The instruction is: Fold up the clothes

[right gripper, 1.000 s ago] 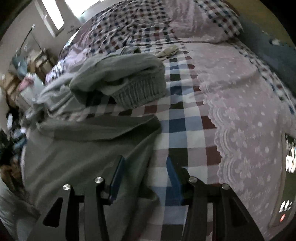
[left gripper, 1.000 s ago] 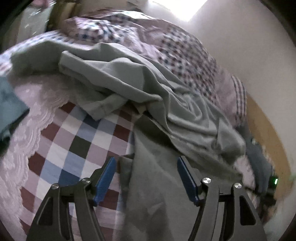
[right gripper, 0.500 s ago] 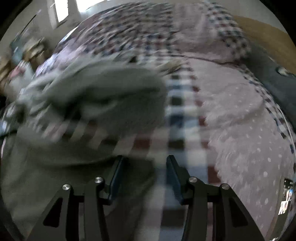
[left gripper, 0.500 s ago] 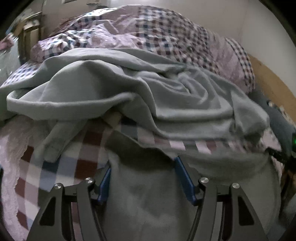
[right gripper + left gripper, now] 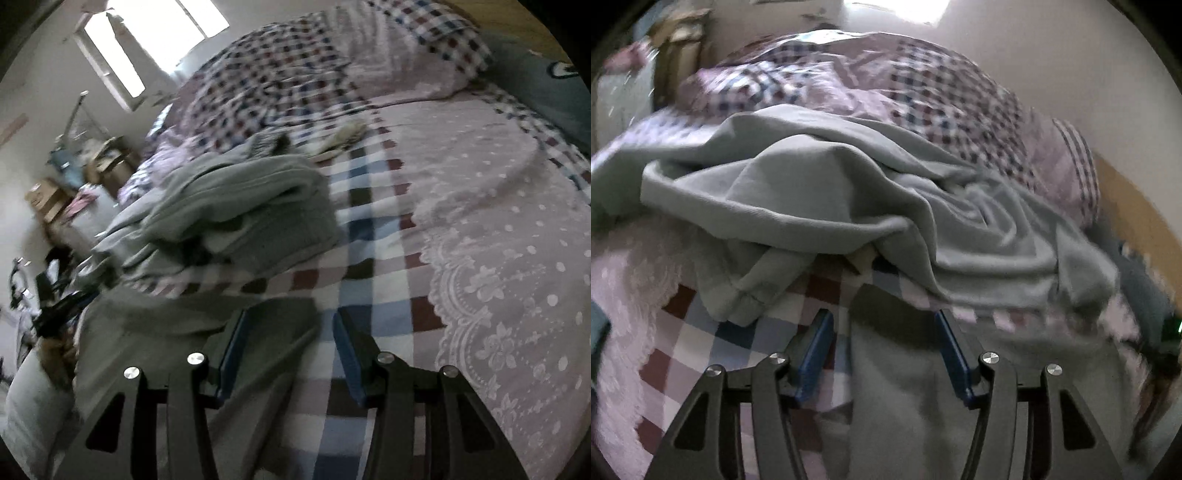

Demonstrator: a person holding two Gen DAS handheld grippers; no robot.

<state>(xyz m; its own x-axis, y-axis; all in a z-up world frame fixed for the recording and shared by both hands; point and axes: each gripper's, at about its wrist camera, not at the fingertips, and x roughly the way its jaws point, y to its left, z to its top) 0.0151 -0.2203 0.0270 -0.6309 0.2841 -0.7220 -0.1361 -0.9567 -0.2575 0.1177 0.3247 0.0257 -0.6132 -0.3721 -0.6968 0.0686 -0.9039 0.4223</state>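
We see the grey garment (image 5: pixel 960 221) crumpled on the checked bed (image 5: pixel 480 221). Our left claw (image 5: pixel 882 350) is closing, a hem between its jaws but not pinched; our right claw (image 5: pixel 288 354) stands open astride another hem.

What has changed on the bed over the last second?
The left claw has slid along the grey garment toward its folded edge, and its jaws are closing with cloth between them. The right claw shifted slightly, its gap unchanged. The crumpled grey pile stays on the checked bedspread.
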